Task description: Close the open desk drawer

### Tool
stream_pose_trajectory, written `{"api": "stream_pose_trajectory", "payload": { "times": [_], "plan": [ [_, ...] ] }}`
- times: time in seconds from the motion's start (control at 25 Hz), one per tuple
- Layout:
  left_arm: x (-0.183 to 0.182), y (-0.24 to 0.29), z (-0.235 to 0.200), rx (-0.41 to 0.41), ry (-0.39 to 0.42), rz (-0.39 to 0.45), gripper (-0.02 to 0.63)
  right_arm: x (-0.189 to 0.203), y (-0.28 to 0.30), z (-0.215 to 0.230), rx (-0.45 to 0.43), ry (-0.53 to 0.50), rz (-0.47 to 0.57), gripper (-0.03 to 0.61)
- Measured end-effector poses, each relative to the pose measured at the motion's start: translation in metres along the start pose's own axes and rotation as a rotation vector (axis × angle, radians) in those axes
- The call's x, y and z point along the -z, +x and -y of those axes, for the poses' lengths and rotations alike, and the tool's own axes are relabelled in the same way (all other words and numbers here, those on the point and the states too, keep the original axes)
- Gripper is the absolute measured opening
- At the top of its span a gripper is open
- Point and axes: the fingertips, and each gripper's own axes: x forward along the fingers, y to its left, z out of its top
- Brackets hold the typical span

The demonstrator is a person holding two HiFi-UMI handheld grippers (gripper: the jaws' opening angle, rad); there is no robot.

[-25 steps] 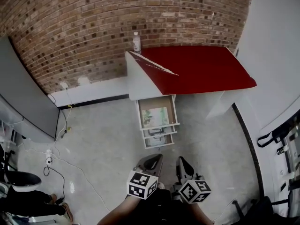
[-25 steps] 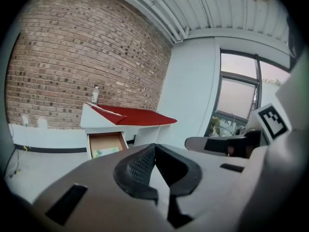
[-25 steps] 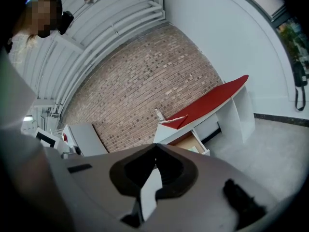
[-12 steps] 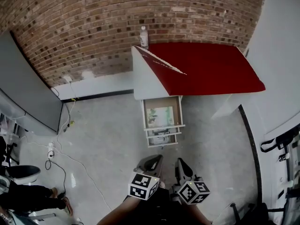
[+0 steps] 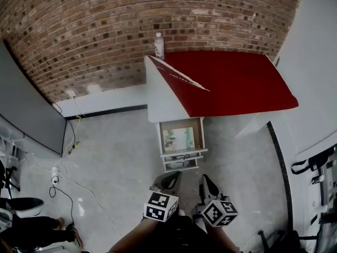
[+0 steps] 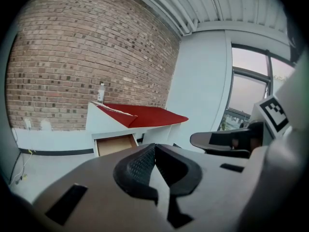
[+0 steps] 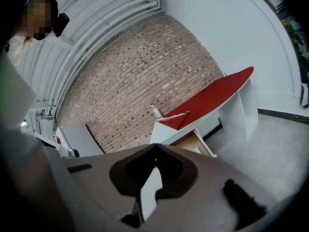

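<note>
A white desk with a red top (image 5: pixel 231 80) stands against the brick wall. Its top drawer (image 5: pixel 180 139) is pulled out, with paper lying inside; two lower drawer fronts (image 5: pixel 181 161) stick out a little beneath it. My left gripper (image 5: pixel 171 177) and right gripper (image 5: pixel 205 179) hover side by side just short of the drawers, both shut and empty. In the left gripper view the left gripper (image 6: pixel 154 147) has its pads pressed together, and the open drawer (image 6: pixel 115 144) lies ahead. In the right gripper view the right gripper (image 7: pixel 155 147) points at the desk (image 7: pixel 212 98).
A clear bottle (image 5: pixel 159 45) stands on the desk's back left corner. A grey panel (image 5: pixel 26 115) leans at the left, with cables and a power strip (image 5: pixel 55 174) on the floor. A person's feet (image 5: pixel 31 231) show at the lower left. Black gear (image 5: pixel 310 154) sits at the right.
The view has shifted and the desk with its drawers now sits slightly nearer to the grippers. Both grippers stay shut, side by side, low in the view.
</note>
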Motion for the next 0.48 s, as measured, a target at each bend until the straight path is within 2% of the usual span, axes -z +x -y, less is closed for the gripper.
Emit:
{"api": "stream_pose_trajectory", "payload": {
  "times": [0.28,0.48],
  "plan": [
    [-0.027,0.032,-0.019,0.053,0.013,0.018,0.009,-0.015,0.035,0.005,0.018,0.013,0.017,0.006],
    [-0.032,0.048,-0.033,0.115,-0.043,0.03,0.009,-0.022,0.06,0.011,-0.001,0.046,0.034,0.006]
  ]
}}
